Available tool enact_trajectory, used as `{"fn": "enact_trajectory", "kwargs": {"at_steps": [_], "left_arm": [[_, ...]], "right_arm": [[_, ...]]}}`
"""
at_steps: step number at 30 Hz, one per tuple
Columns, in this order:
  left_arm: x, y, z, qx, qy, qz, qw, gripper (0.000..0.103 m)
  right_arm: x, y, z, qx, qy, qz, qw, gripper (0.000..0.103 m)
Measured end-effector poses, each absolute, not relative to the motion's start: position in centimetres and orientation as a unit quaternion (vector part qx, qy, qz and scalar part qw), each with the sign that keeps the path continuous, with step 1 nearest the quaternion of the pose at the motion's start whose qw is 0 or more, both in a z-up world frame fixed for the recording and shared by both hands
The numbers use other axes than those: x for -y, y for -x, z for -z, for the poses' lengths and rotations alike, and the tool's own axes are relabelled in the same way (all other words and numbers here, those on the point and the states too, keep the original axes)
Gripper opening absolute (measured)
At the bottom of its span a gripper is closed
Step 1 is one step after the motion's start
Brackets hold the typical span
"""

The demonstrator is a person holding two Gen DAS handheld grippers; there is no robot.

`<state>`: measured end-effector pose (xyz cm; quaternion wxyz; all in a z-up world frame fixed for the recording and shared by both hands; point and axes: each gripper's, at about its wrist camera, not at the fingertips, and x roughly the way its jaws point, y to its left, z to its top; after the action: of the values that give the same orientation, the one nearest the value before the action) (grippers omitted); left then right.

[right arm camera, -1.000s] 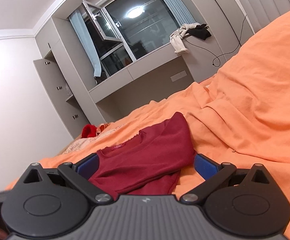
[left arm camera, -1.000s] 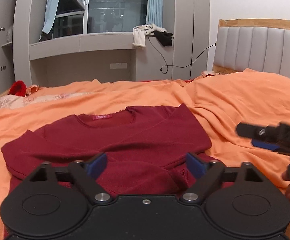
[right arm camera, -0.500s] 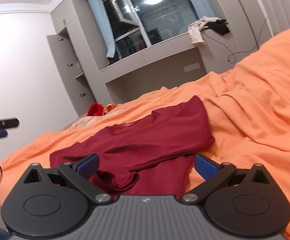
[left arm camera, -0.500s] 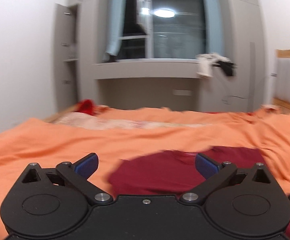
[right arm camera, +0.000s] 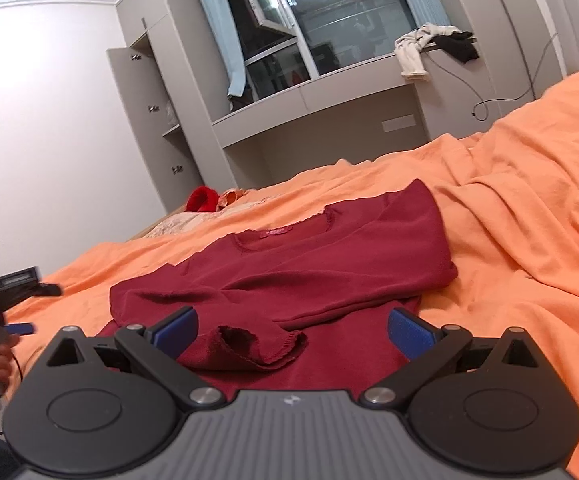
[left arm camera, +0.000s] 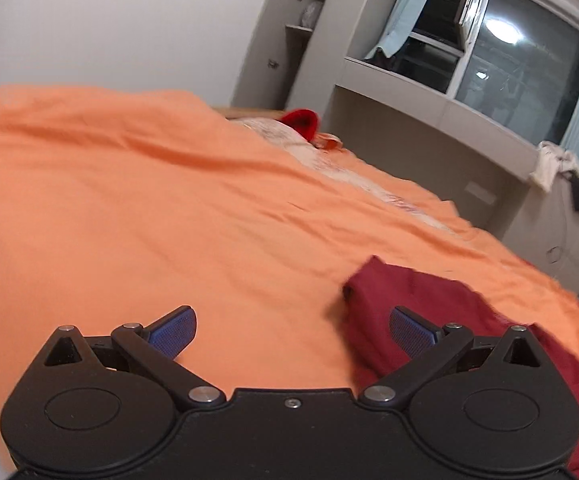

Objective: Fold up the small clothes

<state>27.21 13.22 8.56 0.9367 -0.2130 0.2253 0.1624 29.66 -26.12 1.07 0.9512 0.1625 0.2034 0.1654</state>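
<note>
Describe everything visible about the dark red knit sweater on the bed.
The dark red knit sweater lies flat on the orange bedspread, neckline away from the right wrist camera, with a small red label inside the collar. It looks soft and finely knitted. One sleeve is folded across the body, its ribbed cuff open and curled near the hem. Nothing but the bedspread touches it; neither gripper holds it.

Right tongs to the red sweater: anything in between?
Nothing visible. The right tongs are open right over the dark red sweater, which lies partly folded on the orange bedspread; only its sleeve cuff sits between the pads. The left tongs are off to the left side, open and empty.
</note>
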Motion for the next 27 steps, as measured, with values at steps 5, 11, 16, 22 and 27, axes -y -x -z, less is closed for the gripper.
{"fn": "enact_trajectory", "kwargs": {"at_steps": [5, 11, 16, 22, 27], "left_arm": [[-12.4, -30.5, -7.1, -0.195, 0.233, -0.107, 0.947, 0.102], [-13.1, -34.8, -4.9, -0.227, 0.225, -0.098, 0.942, 0.102], [-15.2, -35.7, -4.3, -0.224, 0.258, -0.113, 0.933, 0.102], [-14.7, -35.4, -3.9, -0.217, 0.239, -0.057, 0.945, 0.102], [-14.1, -36.5, -2.9, -0.239, 0.220, -0.049, 0.945, 0.097]], "right_arm": [[25.8, -30.4, -1.1, -0.204, -0.183, -0.183, 0.944, 0.103], [24.8, -33.6, -1.5, -0.218, -0.178, -0.163, 0.946, 0.087], [23.7, -36.8, -0.7, -0.264, -0.154, -0.159, 0.939, 0.072], [22.3, -37.0, 0.9, -0.303, -0.125, -0.191, 0.925, 0.071], [21.3, -36.4, 0.9, -0.303, -0.101, -0.201, 0.926, 0.053]]}}
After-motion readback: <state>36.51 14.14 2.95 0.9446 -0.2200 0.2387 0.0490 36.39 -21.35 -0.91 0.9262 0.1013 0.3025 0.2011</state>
